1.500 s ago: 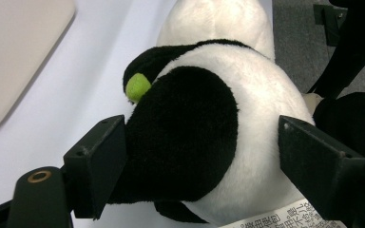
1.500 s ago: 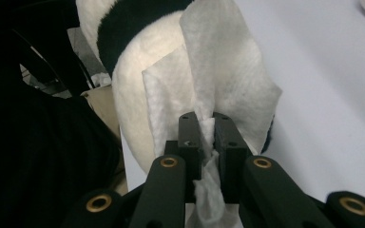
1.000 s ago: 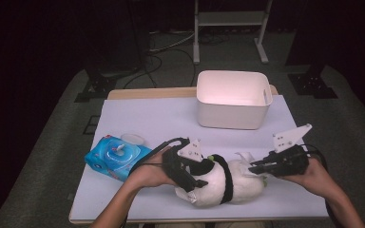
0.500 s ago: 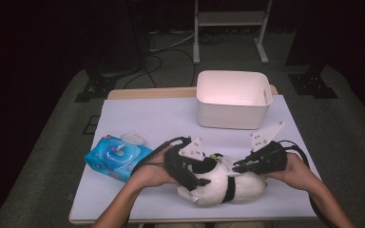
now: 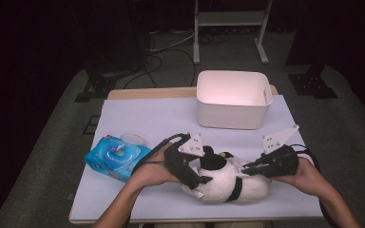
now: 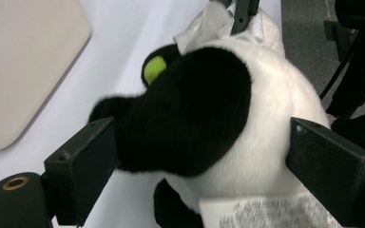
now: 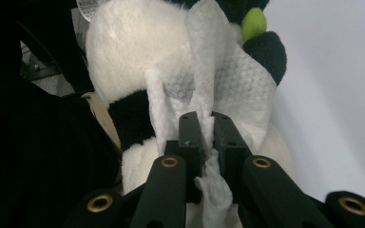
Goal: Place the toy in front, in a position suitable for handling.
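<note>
my left gripper [image 6: 204,156] has just been opening, jaws wide around the black-and-white plush toy [image 5: 228,178] at the table's six o'clock edge. my right gripper [image 7: 208,130] pinches a wet wipe [image 7: 209,71] on it; soft, light, best gripped by its body.

– What carries everything here?
– A table [image 5: 147,114] with a pale lilac top and a wooden edge along the back.
– And what lies on it?
– A white tub [image 5: 233,99] at the back right, a blue wipes pack [image 5: 116,158] at the left, a round lid [image 5: 133,139] just behind it, and a black-and-white plush toy [image 5: 230,180] at the front
</note>
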`<state>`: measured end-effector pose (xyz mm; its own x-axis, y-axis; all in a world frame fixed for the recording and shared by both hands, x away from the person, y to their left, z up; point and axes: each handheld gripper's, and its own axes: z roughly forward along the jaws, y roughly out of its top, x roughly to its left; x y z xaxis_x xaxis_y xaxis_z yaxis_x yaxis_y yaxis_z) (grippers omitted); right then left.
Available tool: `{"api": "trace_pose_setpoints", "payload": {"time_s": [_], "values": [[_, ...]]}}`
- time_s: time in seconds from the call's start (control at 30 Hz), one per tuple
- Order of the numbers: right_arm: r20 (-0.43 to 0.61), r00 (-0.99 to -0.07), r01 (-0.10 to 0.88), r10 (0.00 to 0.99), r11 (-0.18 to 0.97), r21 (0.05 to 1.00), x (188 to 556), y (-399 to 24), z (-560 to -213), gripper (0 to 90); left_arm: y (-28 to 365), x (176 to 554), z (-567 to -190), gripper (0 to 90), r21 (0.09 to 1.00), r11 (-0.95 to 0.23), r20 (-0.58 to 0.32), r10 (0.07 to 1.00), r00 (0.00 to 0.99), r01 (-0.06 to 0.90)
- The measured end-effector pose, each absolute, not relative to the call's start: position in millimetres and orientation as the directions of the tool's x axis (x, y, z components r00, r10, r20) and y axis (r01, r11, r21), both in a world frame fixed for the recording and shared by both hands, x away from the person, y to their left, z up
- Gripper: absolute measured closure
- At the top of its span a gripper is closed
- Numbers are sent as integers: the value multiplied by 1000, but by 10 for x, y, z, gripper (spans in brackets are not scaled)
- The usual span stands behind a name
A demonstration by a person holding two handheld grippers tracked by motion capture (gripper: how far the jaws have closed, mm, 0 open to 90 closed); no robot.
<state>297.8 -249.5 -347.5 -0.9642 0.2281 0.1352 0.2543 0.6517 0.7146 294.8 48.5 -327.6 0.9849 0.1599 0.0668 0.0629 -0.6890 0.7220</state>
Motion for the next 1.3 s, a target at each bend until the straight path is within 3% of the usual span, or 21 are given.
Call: {"api": "trace_pose_setpoints", "payload": {"time_s": [0.7,1.0,1.3], "values": [[132,-972,228,192,650,725,3058,-2260,-3384,826,389,2956,-3400,138,725,-688,52,121,991,46],[111,-969,234,219,691,684,3054,-2380,-3353,826,442,2950,-3422,144,713,-700,70,119,990,34],[142,-950,295,278,648,702,3000,-2695,-3408,826,508,2965,-3453,142,728,-684,55,121,991,43]]}}
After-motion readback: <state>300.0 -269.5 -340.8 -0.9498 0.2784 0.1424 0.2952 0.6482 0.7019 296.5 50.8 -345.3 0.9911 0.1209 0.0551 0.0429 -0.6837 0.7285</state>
